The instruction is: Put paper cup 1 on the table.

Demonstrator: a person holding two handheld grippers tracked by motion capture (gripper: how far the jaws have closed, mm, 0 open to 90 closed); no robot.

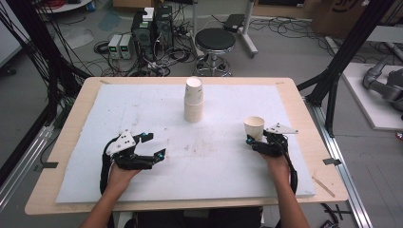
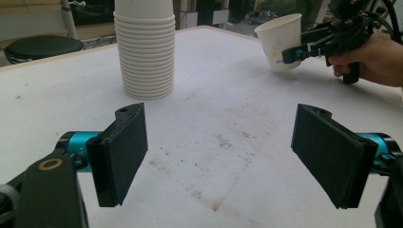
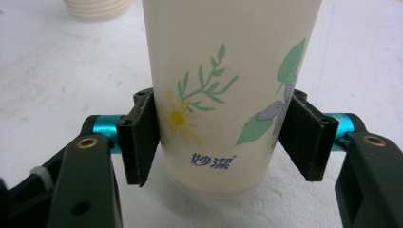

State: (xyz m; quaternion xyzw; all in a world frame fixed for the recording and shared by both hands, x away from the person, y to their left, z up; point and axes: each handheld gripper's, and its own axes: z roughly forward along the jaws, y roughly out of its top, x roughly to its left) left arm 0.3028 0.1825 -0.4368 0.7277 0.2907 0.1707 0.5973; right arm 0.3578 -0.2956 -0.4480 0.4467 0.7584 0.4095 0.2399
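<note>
The right hand-held gripper (image 1: pixel 255 138) pinches a single paper cup (image 1: pixel 254 127) low on its wall, one black pad on each side, as the right gripper view shows (image 3: pixel 223 142). The cup (image 3: pixel 228 85) stands upright, its base at or just above the white mat (image 1: pixel 142 114); contact there cannot be told. It sits toward the mat's right side, with a strip of mat between it and the right edge, and open mat ahead and to its left. The right hand (image 1: pixel 278 164) comes in from the bottom edge, forearm straight, gripper held level and pointing away from the person.

The left hand-held gripper (image 1: pixel 153 145) stands spread wide with nothing between its pads (image 2: pixel 121 152), low over the mat's left half, turned toward the centre. Open mat lies all around it.

A stack of paper cups (image 1: pixel 194 100) stands upright near the mat's far middle, well apart from both grippers; in the left gripper view its ribbed rims (image 2: pixel 145 57) show layered.

The held cup is smooth cream paper, tapered, printed with a yellow flower, green leaves and blue lettering. The mat is white, slightly grainy, with brown smudges near the centre. It covers a pale wooden table (image 1: pixel 71 123) with rounded corners, wood showing all around.
</note>
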